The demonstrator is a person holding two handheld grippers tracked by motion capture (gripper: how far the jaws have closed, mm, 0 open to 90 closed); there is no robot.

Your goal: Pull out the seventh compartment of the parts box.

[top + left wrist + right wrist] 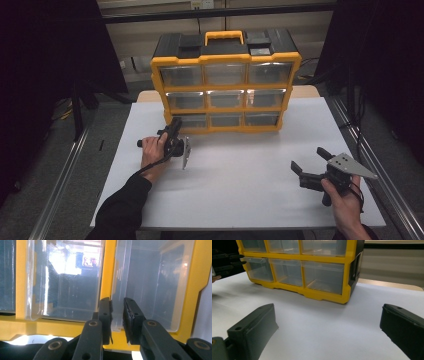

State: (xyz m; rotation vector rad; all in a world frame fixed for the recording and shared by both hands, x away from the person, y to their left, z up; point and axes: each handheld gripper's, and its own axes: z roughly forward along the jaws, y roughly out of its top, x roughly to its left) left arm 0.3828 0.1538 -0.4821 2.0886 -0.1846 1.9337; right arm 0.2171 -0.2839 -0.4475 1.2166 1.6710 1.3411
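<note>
A yellow and black organizer (pixel 226 89) with clear drawers stands at the back of the white table (pixel 240 170). My left gripper (pixel 176 124), turned on its side, is at the bottom-left drawer (pixel 195 121). In the left gripper view its jaws (pixel 117 312) pinch the clear front lip of that drawer (pixel 155 285). The right gripper view shows the same drawer (pixel 258 268) with the left gripper (pixel 241 260) at its edge. My right gripper (pixel 308 158) is held low over the table's right front, open wide and holding nothing (pixel 327 308), well short of the organizer (pixel 324 293).
The organizer has a yellow carry handle (pixel 224 36) on its black top. Metal rails (pixel 370 165) run along both sides of the table. A person's hands and a dark left sleeve (pixel 122 205) come in from the front edge.
</note>
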